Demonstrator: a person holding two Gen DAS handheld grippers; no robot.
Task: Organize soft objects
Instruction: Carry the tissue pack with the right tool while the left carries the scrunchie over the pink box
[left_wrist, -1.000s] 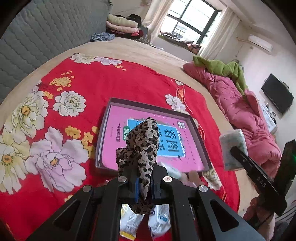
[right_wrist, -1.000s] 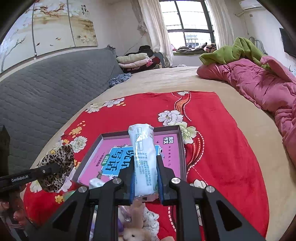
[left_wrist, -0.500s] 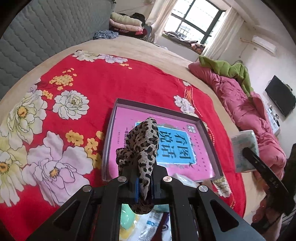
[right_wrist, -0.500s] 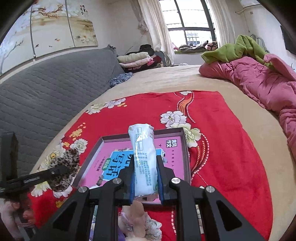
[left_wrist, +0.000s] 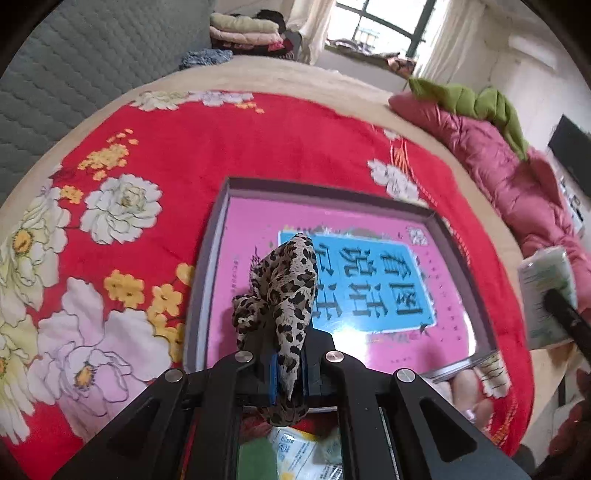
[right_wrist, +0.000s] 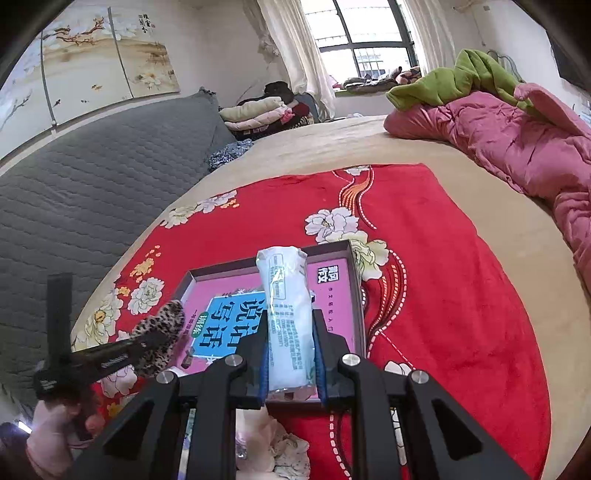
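Note:
My left gripper (left_wrist: 288, 350) is shut on a leopard-print cloth (left_wrist: 286, 288) and holds it over the near left part of a shallow grey box (left_wrist: 218, 229) with a pink and blue printed bottom. My right gripper (right_wrist: 290, 354) is shut on a white tissue pack (right_wrist: 286, 314), held above the box's (right_wrist: 354, 273) near right edge. The tissue pack also shows at the right of the left wrist view (left_wrist: 546, 295). The leopard cloth and left gripper show at the left of the right wrist view (right_wrist: 159, 332).
The box lies on a red floral blanket (left_wrist: 258, 147) on a tan bed (right_wrist: 517, 258). A pink quilt (right_wrist: 517, 140) with a green cloth (right_wrist: 454, 81) lies at the right. A grey headboard (right_wrist: 92, 184) is at the left. Packets (left_wrist: 306, 454) and a plush toy (right_wrist: 273, 443) lie below the grippers.
Both grippers have moved forward over the box, holding their objects. The box looks larger and closer in both views.

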